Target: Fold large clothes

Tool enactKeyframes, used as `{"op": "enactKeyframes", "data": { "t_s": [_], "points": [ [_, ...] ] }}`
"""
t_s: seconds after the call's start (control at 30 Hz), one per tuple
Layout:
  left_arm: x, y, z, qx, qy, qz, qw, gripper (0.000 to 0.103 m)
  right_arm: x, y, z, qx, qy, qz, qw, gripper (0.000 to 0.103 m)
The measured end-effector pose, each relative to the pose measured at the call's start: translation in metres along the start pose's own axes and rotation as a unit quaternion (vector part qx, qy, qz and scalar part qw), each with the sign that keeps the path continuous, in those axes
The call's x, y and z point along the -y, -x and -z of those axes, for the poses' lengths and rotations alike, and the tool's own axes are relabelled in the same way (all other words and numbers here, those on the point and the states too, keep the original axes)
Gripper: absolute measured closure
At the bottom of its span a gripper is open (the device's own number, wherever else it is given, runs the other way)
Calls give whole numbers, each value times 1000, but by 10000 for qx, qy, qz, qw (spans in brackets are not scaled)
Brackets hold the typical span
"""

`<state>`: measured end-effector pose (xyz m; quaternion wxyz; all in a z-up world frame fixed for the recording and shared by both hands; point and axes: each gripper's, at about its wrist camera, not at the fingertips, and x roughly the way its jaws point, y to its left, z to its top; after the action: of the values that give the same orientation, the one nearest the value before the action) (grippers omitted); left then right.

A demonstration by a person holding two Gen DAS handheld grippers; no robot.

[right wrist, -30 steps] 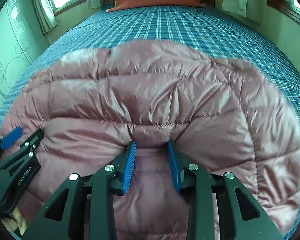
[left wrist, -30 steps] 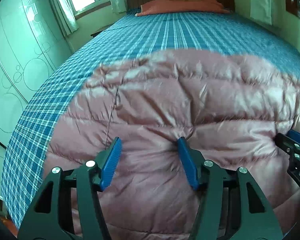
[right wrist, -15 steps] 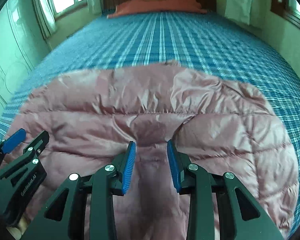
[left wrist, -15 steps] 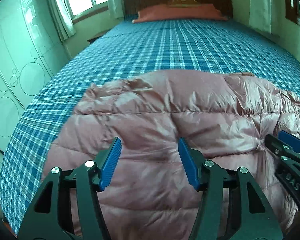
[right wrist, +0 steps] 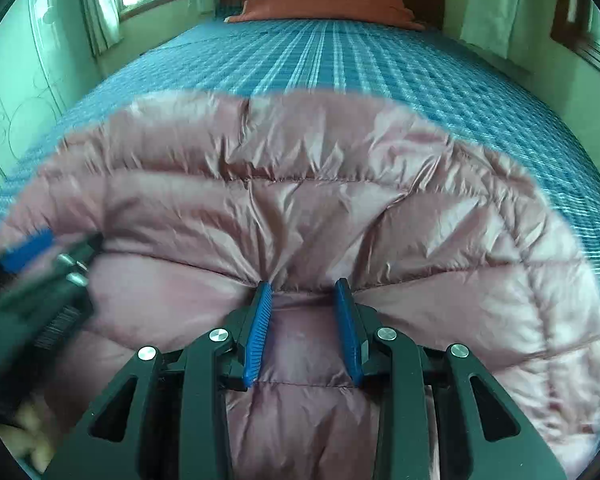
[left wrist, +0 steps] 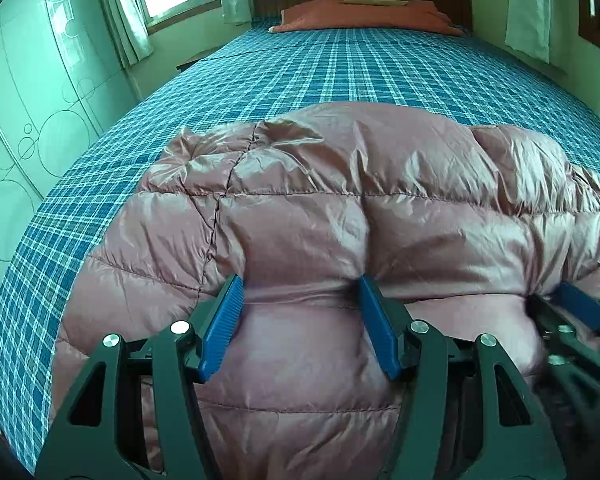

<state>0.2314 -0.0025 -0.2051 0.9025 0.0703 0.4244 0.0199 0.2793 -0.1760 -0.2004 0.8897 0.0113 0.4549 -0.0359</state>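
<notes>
Pink quilted jacket point(left wrist: 312, 216): lies puffed across the near end of the bed point(left wrist: 340, 68), its near edge bunched up at both tools, its far edge resting on the blue plaid sheet.
Left gripper point(left wrist: 300, 320): jaws stand wide, fabric bulging between the blue pads; whether they pinch it or merely bracket it I cannot tell.
Right gripper point(right wrist: 304, 316): jaws narrower, with a gathered ridge of fabric wedged between them; it looks like a hold on the jacket.
Step in hand: judged as carrying the near hem over toward the far edge to make a fold.
How to do it well: keep both tools level and moving together so the folded edge lands straight, not skewed.
Grip advice: the shell looks slick and the filling springy, so take a deep bite of fabric before lifting; a shallow pinch would likely slip.
Landing: lay the edge down, then press air out before letting go, since the puff will tend to spring back.
Blur: the right wrist view is smeared, so details there are uncertain.
</notes>
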Motion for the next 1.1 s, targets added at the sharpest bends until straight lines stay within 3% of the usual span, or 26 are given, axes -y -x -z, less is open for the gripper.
{"op": "enactKeyframes", "data": {
  "t_s": [0.47,0.97,1.1],
  "points": [
    [-14,10,-1,-20,119,39,9999,43,-3,3,5,179,63,99,9998,69],
    [-81,42,24,9,474,-413,9980,43,-11,11,16,308,111,191,9993,69],
    [-110,51,35,-18,683,-502,9964,37,-11,13,18,333,103,184,9992,69]
  ]
}}
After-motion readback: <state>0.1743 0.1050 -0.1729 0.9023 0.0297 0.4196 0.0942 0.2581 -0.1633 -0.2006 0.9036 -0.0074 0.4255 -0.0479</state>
